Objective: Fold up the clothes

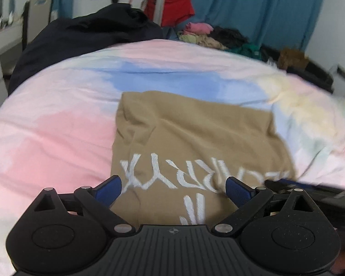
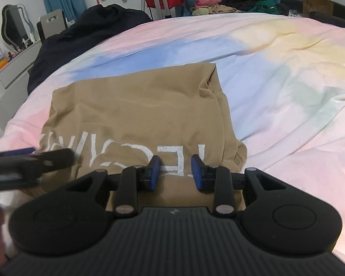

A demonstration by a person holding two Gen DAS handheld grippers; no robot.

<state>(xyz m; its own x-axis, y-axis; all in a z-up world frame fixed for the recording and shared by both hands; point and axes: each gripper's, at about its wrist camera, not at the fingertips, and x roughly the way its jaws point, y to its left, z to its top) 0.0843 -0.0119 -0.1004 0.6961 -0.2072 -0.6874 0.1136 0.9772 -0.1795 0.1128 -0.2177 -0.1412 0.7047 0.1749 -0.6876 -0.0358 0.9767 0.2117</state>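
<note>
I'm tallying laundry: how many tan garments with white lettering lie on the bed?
1. The tan garment with white lettering lies folded on the pastel tie-dye bedcover, just ahead of both grippers. The far clothes pile may hide others.

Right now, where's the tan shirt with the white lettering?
The tan shirt lies folded on the pastel bedcover, straight ahead of both claws in each wrist view, nearer than the dark garment at the bed's far left.

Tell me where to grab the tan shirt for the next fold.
Probably take the tan shirt by its near edge, below the white lettering, coming in from the near side. That edge lies closest to both open claws, and the layered right side looks bulkier to pinch.
</note>
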